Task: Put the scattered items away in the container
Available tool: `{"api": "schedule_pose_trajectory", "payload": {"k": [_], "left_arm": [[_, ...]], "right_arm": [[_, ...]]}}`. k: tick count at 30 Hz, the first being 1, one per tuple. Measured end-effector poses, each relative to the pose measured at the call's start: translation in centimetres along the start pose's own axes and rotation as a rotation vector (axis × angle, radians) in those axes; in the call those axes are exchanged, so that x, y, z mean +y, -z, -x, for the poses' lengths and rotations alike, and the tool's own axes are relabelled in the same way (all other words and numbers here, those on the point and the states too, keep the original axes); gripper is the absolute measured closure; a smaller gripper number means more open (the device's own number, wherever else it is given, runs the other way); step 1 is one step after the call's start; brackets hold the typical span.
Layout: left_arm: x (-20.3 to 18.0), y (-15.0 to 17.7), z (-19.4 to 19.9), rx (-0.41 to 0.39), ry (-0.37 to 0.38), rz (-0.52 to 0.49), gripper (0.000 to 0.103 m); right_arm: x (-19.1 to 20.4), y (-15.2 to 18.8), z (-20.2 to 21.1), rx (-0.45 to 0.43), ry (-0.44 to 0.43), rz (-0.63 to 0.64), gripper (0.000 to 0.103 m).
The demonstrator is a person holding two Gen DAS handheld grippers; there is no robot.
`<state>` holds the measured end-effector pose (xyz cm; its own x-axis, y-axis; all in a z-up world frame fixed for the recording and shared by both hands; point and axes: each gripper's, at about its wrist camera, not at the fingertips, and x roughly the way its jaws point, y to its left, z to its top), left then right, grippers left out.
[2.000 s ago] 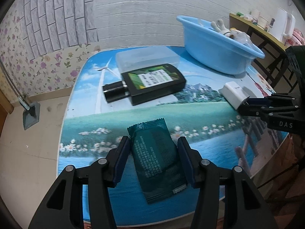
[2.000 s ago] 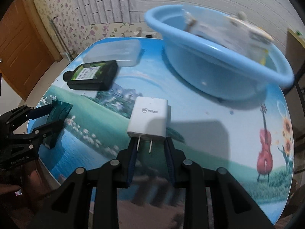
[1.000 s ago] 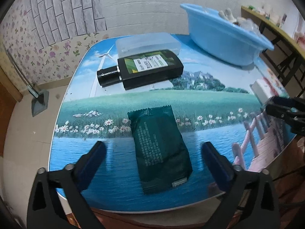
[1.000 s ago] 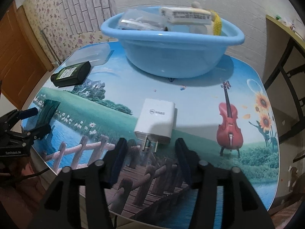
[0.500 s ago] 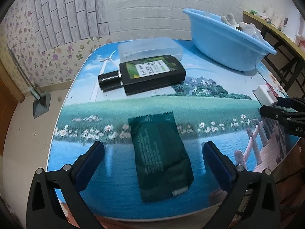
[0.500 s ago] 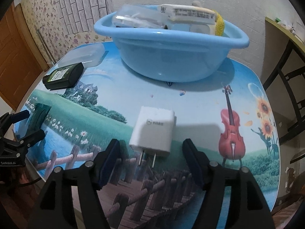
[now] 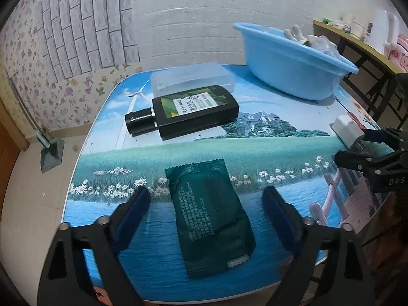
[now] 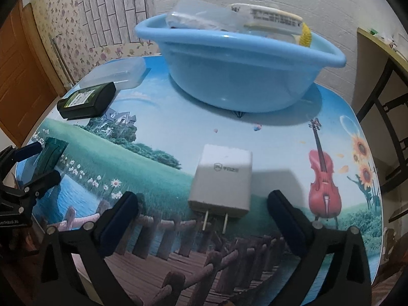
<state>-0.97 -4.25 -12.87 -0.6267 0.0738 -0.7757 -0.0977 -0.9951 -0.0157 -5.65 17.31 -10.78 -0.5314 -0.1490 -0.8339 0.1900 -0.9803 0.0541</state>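
Near, downward wrist views (shared table (image 7: pixel 255 127))

We see bare tabletop (image 8: pixel 178 132) between the white charger (image 8: pixel 221 178) and the blue basin (image 8: pixel 237 76), so tongs could pass there. The basin is full above its rim. On the left side, the black bottle (image 7: pixel 191 112) and the clear box (image 7: pixel 191 79) touch each other and block the way behind the green packet (image 7: pixel 211 216).
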Motion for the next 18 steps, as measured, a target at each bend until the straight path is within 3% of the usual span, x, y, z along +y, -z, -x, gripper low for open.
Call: {"api": "schedule_pose_trajectory", "payload": {"k": [2, 7, 12, 15, 17, 18], "left_arm": [[-0.2, 0.0, 0.1, -0.007, 0.007, -0.009, 0.026], [-0.5, 0.0, 0.5, -0.029, 0.019, -0.031, 0.056], [-0.5, 0.1, 0.6, -0.032, 0.023, -0.028, 0.058], [-0.6, 0.1, 0.6, -0.030, 0.019, -0.030, 0.058], [-0.6, 0.1, 0.7, -0.029, 0.014, -0.034, 0.058], [-0.7, 0.1, 0.7, -0.028, 0.012, -0.037, 0.058]], "right_arm": [[-0.2, -0.2, 0.0, -0.004, 0.004, -0.013, 0.000], [-0.1, -0.2, -0.1, 0.007, 0.012, -0.008, 0.000], [-0.2, 0.2, 0.2, -0.017, 0.008, 0.001, 0.000], [-0.6, 0.1, 0.6, -0.042, 0.013, -0.003, 0.018], [-0.9, 0.0, 0.8, -0.053, 0.017, -0.009, 0.041], [-1.1, 0.0, 1.0, -0.058, 0.020, -0.015, 0.046]]}}
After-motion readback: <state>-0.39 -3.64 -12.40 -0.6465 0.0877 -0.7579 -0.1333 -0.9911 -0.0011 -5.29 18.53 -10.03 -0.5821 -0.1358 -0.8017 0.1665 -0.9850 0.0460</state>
